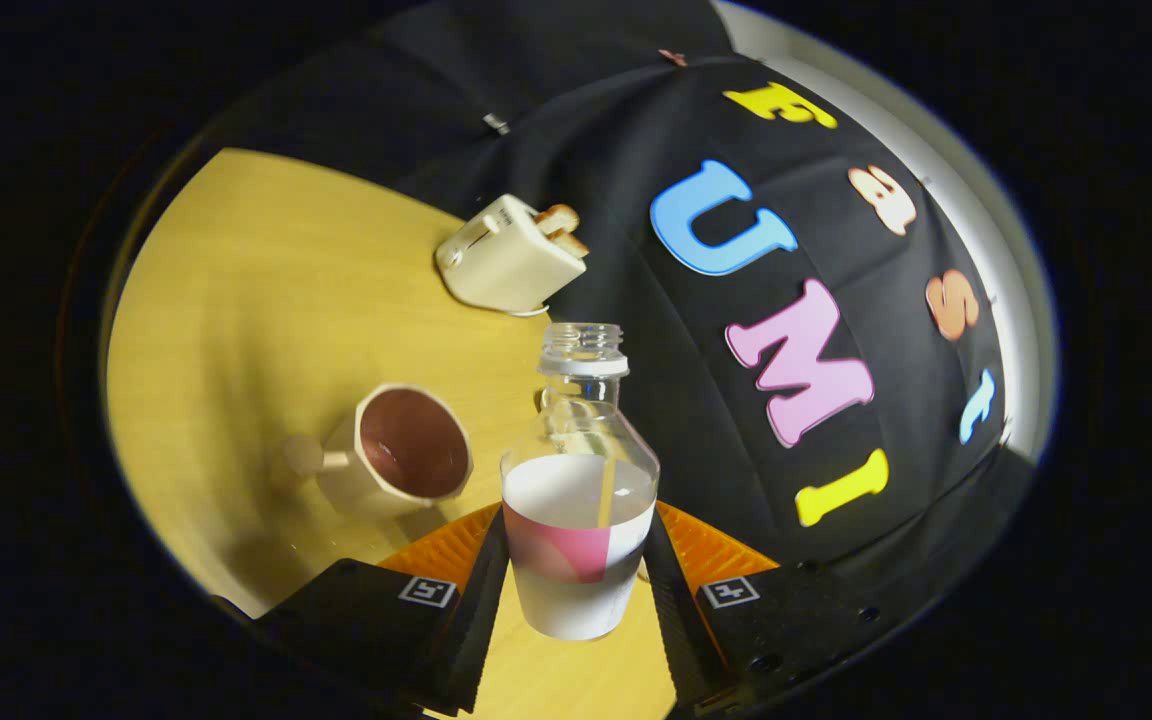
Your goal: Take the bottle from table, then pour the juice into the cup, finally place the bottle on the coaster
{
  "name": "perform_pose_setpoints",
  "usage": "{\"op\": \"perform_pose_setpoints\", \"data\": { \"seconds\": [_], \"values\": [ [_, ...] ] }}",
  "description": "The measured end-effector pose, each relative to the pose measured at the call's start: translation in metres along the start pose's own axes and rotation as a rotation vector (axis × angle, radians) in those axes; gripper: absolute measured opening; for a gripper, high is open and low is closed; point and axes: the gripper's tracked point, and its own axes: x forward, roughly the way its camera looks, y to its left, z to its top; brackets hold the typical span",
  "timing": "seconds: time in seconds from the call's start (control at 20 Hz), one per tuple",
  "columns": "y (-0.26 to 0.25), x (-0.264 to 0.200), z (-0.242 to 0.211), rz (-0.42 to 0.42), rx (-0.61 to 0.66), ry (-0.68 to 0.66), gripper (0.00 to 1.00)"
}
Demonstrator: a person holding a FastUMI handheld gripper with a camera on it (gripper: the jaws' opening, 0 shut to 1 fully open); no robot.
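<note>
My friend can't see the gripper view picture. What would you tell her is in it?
The gripper is shut on an open, uncapped bottle, lifted and tilted above a wooden table. A beige cup sits just beside the bottle, and a toaster holding toast stands farther back.

Recording booth: black cloth wall, wooden table, toy toaster.
</note>
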Motion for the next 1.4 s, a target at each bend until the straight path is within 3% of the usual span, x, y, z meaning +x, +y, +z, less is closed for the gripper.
{"op": "perform_pose_setpoints", "data": {
  "seconds": [0.2, 0.3, 0.6, 0.75, 0.95, 1.4],
  "values": [
    [-0.042, -0.009, 0.034, -0.001, 0.366, -0.103, 0.74],
    [-0.07, -0.007, 0.046, -0.047, 0.458, -0.149, 0.73],
    [-0.113, 0.013, 0.061, 0.032, 0.743, -0.266, 0.73],
    [-0.137, 0.029, 0.06, -0.024, 0.716, -0.344, 0.74],
    [-0.121, 0.064, 0.048, 0.024, 0.707, -0.353, 0.74],
    [-0.094, 0.147, 0.004, 0.038, 0.68, -0.291, 0.74]
  ]
}}
